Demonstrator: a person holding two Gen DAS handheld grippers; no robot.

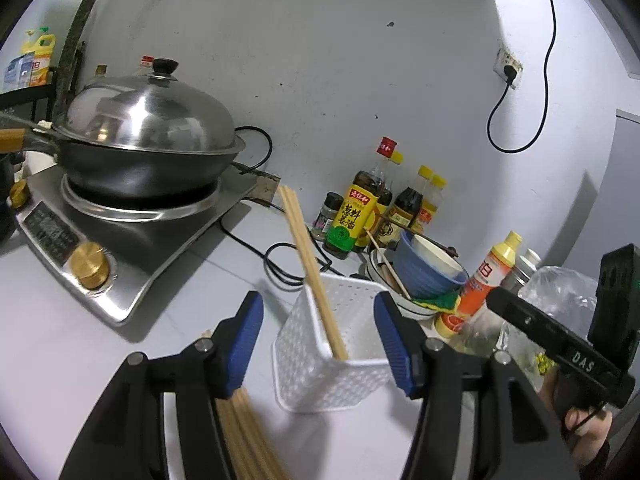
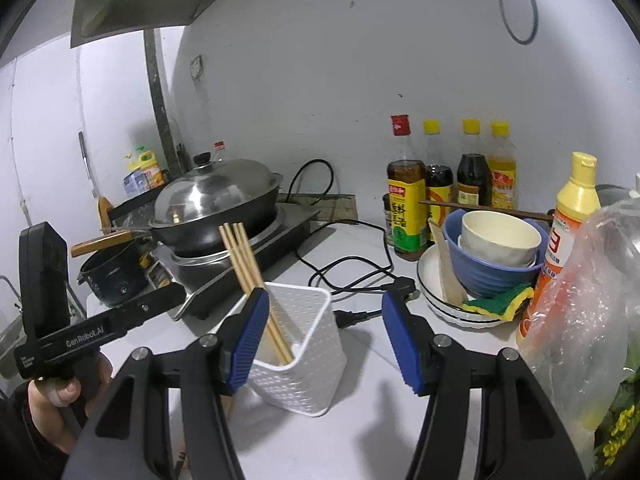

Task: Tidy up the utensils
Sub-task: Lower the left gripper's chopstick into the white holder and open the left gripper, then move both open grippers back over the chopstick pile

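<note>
Since utensils are gathered upright, chopsticks (image 1: pixel 316 276) are leaned inside the white basket (image 1: pixel 332 376); more lie left of it on the table (image 1: pixel 168 344). Left tongs (image 1: pixel 320 344) and right tongs (image 2: pixel 324 340) are held half-open, empty.

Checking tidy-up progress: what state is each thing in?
Chopsticks: standing tilted in basket.
Basket: upright.
Wok: lidded, on stove.
Blue bowl: holds a cream bowl.
Left gripper: open.
Right gripper: open.
</note>
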